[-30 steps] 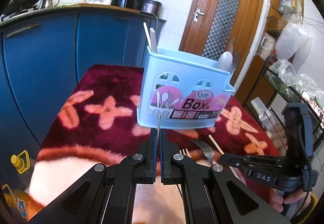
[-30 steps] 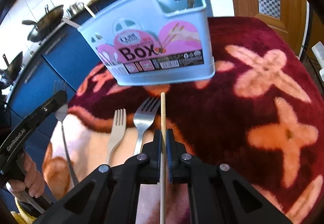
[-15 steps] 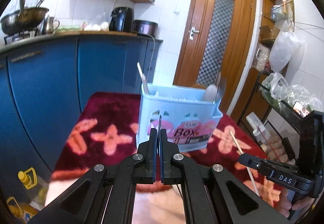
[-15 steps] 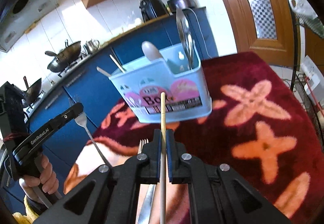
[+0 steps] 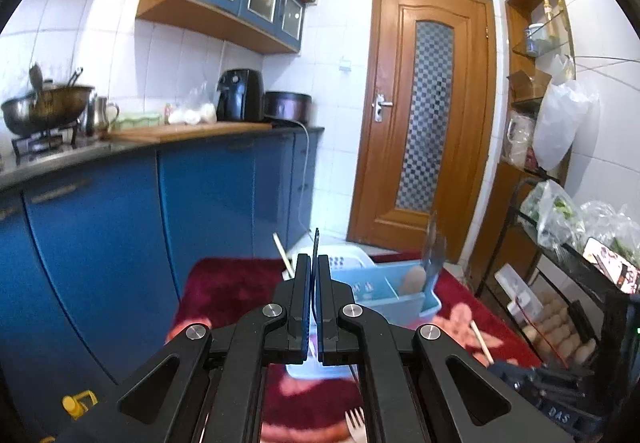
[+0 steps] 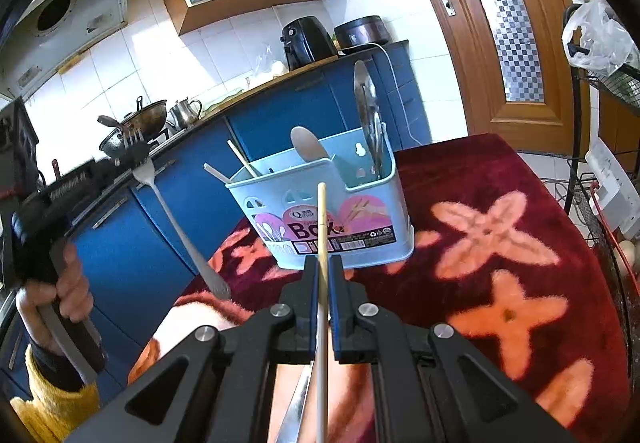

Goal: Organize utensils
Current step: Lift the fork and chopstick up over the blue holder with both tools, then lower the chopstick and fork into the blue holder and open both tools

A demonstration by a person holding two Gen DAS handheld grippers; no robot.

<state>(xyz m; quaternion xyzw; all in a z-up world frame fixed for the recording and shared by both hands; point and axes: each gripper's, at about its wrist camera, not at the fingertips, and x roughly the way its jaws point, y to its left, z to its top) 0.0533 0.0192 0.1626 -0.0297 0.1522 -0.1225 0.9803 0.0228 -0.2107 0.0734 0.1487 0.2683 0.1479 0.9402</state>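
1. Left wrist view: the left gripper (image 5: 315, 283), fingers pinching a metal fork (image 5: 316, 243) seen edge-on, hangs above the blue utensil box (image 5: 384, 293) on the red cloth (image 5: 224, 283).
2. Right wrist view: the right gripper (image 6: 323, 283) pinches a wooden chopstick (image 6: 321, 227) just near of the box (image 6: 332, 219); the fork (image 6: 176, 219) hangs to its left.

The near wall of the blue caddy (image 5: 384, 295) is hidden behind the left gripper (image 5: 316, 275). A pale fork (image 5: 356, 425) is cut off by the bottom edge of the left view. The chopstick (image 6: 322, 243) and a metal handle (image 6: 296, 411) are cut off at the bottom of the right view. The left gripper's lettering (image 6: 68, 185) is blurred.
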